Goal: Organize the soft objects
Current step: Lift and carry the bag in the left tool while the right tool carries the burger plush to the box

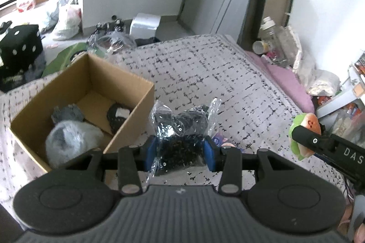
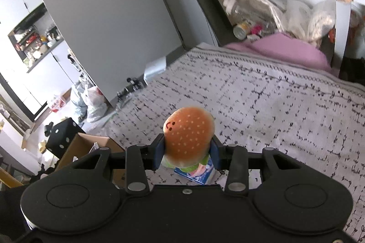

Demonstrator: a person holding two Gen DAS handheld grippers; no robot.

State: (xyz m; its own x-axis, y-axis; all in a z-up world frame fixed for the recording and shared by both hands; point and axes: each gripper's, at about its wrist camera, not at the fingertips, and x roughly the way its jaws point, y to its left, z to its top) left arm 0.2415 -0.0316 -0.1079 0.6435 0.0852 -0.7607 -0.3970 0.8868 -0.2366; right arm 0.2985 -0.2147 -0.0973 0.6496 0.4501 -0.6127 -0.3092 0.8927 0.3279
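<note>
My left gripper [image 1: 180,151] is shut on a clear plastic bag of black soft stuff [image 1: 182,129] and holds it above the patterned bedspread [image 1: 205,69], just right of an open cardboard box [image 1: 141,103]. The box holds a grey plush [image 1: 66,114], a bagged grey-white soft item [image 1: 70,140] and a black round item [image 1: 117,116]. My right gripper [image 2: 187,152] is shut on a burger plush [image 2: 189,135] with a smiling face, held above the bed. The burger plush also shows in the left wrist view [image 1: 305,133] at the right.
A small blue-and-pink packet [image 2: 196,172] lies on the bed under the burger. A pink pillow [image 2: 285,49], bottles and bags crowd the bed's far right. A black dice-pattern cube [image 1: 20,46], bags and a white box [image 1: 144,25] sit on the floor.
</note>
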